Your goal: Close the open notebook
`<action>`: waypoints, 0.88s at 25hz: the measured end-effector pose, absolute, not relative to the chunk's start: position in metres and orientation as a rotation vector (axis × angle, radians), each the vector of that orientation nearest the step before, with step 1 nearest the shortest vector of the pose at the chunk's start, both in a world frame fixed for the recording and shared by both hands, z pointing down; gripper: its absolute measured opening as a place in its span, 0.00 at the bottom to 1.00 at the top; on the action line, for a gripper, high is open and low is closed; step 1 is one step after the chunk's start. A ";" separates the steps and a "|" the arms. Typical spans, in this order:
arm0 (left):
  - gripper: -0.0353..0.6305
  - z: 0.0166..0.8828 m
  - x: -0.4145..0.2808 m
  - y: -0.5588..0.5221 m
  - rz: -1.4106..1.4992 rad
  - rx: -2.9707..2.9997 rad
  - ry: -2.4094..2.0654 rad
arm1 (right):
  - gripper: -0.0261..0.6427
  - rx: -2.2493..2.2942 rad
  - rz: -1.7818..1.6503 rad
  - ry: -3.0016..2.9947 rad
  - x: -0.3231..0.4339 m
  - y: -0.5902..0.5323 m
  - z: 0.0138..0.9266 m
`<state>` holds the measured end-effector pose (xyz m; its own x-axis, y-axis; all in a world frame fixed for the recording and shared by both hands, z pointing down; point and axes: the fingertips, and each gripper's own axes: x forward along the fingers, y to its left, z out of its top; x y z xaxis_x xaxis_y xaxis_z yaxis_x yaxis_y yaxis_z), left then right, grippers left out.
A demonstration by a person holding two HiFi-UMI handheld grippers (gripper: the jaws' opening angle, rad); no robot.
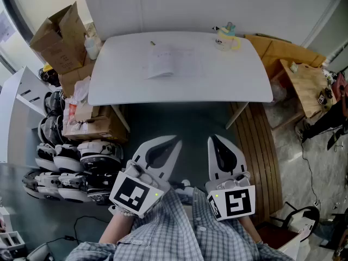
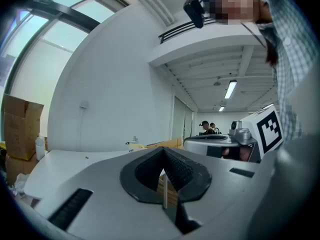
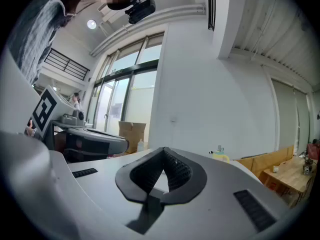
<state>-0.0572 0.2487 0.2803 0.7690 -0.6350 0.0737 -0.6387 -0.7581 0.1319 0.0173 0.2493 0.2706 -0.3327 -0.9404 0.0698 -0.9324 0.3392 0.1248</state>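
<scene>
The open notebook (image 1: 163, 63) lies flat with pale pages up on the white table (image 1: 109, 88), a little left of its middle. Both grippers hang side by side close to the person's body, well short of the table's front edge. My left gripper (image 1: 173, 141) is shut with nothing between its jaws; in its own view the tips (image 2: 163, 149) meet, and the table (image 2: 65, 160) shows as a pale slab beyond. My right gripper (image 1: 213, 139) is also shut and empty, its tips (image 3: 164, 149) together. The notebook cannot be made out in either gripper view.
A yellow cup with a bottle (image 1: 227, 38) stands at the table's far right corner, and a small pen-like item (image 1: 153, 43) lies behind the notebook. Cardboard boxes (image 1: 58, 37) and stacked gear (image 1: 65, 162) crowd the left. Wooden boards (image 1: 283, 53) stand at the right.
</scene>
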 end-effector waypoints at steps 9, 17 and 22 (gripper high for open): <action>0.05 0.285 -0.051 0.255 0.052 2.824 -1.038 | 0.06 1.709 -0.091 -2.489 0.021 0.255 0.273; 0.05 0.285 -0.041 0.260 0.029 2.800 -1.096 | 0.06 1.653 -0.085 -2.524 0.031 0.258 0.277; 0.05 0.285 -0.033 0.264 0.019 2.780 -1.144 | 0.06 1.617 -0.078 -2.544 0.040 0.257 0.282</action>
<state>-0.0333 0.2635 0.2852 0.7115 -0.6998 0.0631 -0.7016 -0.7025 0.1195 0.0403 0.2575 0.2818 -0.4194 -0.9044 0.0785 -0.8979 0.4260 0.1109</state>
